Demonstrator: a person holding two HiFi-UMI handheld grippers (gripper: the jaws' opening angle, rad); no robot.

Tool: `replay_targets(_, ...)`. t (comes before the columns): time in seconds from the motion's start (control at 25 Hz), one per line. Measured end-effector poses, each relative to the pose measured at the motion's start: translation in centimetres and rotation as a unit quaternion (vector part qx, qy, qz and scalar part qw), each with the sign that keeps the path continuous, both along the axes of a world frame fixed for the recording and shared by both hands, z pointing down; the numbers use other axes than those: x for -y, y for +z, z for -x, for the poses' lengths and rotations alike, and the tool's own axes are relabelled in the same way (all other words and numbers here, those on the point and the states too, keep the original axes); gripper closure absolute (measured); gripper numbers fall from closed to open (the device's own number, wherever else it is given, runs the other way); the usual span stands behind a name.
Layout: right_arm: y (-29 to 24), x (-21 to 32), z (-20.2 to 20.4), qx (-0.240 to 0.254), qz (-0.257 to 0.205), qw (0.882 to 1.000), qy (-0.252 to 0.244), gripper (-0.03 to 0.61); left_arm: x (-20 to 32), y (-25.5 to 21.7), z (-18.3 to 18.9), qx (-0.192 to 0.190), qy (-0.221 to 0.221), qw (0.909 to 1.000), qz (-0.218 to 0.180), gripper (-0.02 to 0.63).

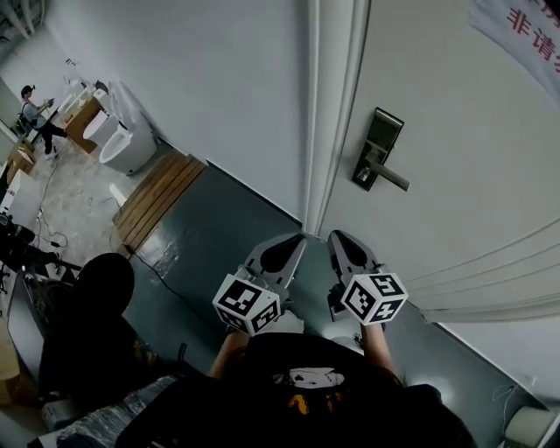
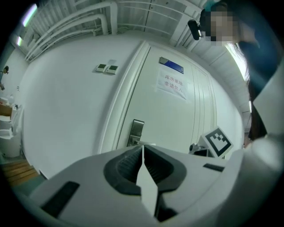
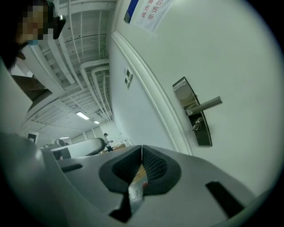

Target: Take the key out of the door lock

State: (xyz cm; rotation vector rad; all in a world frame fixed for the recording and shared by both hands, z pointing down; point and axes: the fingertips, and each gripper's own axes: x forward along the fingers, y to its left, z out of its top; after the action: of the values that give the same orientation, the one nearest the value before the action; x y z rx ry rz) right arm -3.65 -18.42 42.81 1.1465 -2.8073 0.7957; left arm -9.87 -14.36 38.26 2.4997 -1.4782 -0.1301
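The white door (image 1: 455, 114) carries a dark lock plate (image 1: 379, 147) with a silver lever handle (image 1: 391, 178). In the right gripper view the lock plate (image 3: 194, 111) has a small metal key (image 3: 195, 125) sticking out just below the handle (image 3: 207, 105). My left gripper (image 1: 293, 241) and right gripper (image 1: 339, 238) hang side by side well short of the lock and below it, both shut and holding nothing. The left gripper view shows the lock plate (image 2: 136, 132) far ahead over my shut left gripper (image 2: 143, 147). The jaws of my right gripper (image 3: 141, 148) meet with nothing between them.
The white door frame (image 1: 329, 114) runs down left of the lock. A wooden platform (image 1: 157, 197) lies on the floor at left, with white sanitary fixtures (image 1: 118, 144) and a person (image 1: 33, 112) far behind. A dark bulky shape (image 1: 92, 306) sits low left. A red-lettered sign (image 1: 525, 26) hangs on the door.
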Motion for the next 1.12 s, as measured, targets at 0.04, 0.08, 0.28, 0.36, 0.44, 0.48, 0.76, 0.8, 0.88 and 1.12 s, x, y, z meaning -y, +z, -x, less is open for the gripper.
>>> replay_targets(0.04, 0.1, 0.3, 0.6, 0.001, 0.003, 1.000, 0.006, 0.572, 0.3, 0.0, 0.6, 0.003, 0.008, 1.0000, -0.001, 0.594)
replay_targets(0.08, 0.2, 0.5, 1.1, 0.002, 0.005, 1.000, 0.011, 0.572, 0.5, 0.1, 1.1, 0.006, 0.016, 0.9999, -0.002, 0.594)
replay_targets(0.28, 0.7, 1.5, 2.9, 0.009, 0.016, 0.999, 0.049, 0.572, 1.4, 0.6, 3.1, 0.019, 0.059, 0.9981, -0.006, 0.594)
replay_targets(0.36, 0.8, 1.8, 3.1, 0.007, 0.013, 0.998, 0.068, 0.572, 1.6, 0.9, 3.6, 0.023, 0.074, 0.9969, -0.006, 0.594)
replay_targets(0.44, 1.1, 2.3, 3.1, 0.000, 0.010, 0.996, 0.083, 0.572, 2.2, 1.3, 3.7, 0.022, 0.092, 0.9956, -0.004, 0.594)
replay_targets(0.48, 1.2, 2.6, 3.0, -0.003, 0.009, 0.996, 0.089, 0.572, 2.5, 1.5, 3.6, 0.020, 0.101, 0.9947, -0.003, 0.594)
replay_targets(0.76, 2.1, 4.5, 1.1, -0.001, 0.021, 0.990, 0.137, 0.572, 3.1, 2.0, 1.1, 0.011, 0.169, 0.9856, -0.001, 0.594)
replay_targets(0.8, 2.2, 4.9, 0.8, 0.003, 0.024, 0.989, 0.143, 0.572, 3.1, 2.3, 0.7, 0.012, 0.178, 0.9840, 0.001, 0.594)
replay_targets(0.88, 2.5, 5.9, 0.1, 0.014, 0.031, 0.987, 0.156, 0.572, 3.2, 2.7, 0.0, 0.016, 0.191, 0.9815, 0.006, 0.594)
replay_targets(1.12, 3.4, 9.4, -2.2, 0.055, 0.041, 0.978, 0.195, 0.571, 4.3, 3.1, -2.1, 0.023, 0.215, 0.9764, 0.001, 0.594)
